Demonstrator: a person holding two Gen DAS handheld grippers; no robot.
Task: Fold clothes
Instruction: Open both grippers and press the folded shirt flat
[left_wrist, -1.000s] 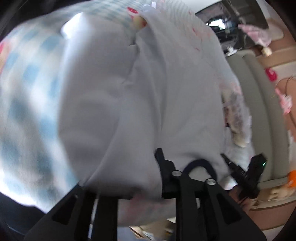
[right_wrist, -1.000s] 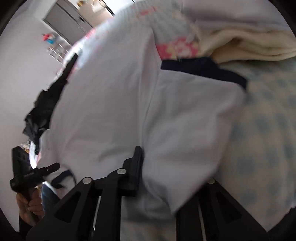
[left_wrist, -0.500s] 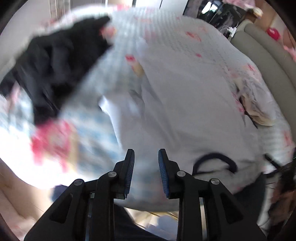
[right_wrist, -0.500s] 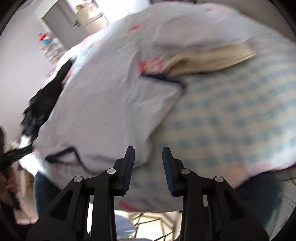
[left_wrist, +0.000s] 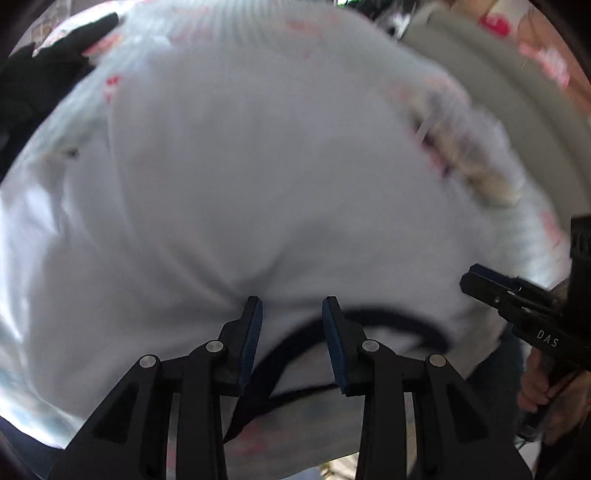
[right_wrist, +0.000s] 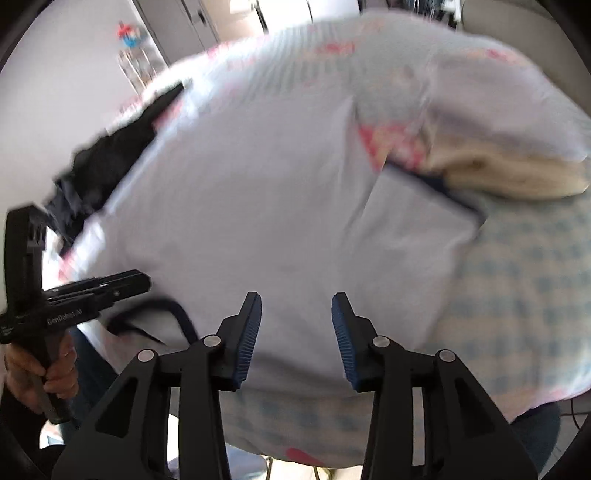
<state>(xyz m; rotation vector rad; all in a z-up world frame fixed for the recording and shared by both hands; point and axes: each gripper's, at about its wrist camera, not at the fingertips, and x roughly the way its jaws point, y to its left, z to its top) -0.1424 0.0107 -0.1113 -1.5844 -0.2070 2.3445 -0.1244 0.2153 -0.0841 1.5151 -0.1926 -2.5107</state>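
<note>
Risk judged: thin, limp cotton of white shirt liable to bunch if pinched off-centre. Left gripper and right gripper part-open, just opened further, empty. Shirt spread flat on checked bedspread; dark-trimmed neckline nearest. Soft cream stack alongside.

The pale lavender T-shirt with dark navy neck trim looks like soft matt cloth, lying on a blue-and-white checked cloth cover with pink prints. Toward two o'clock a cream folded cloth seems thicker, perhaps towelling, though blur hides the weave. The left gripper and right gripper are matt black plastic with ribbed blue pads and small bright metal pins.
</note>
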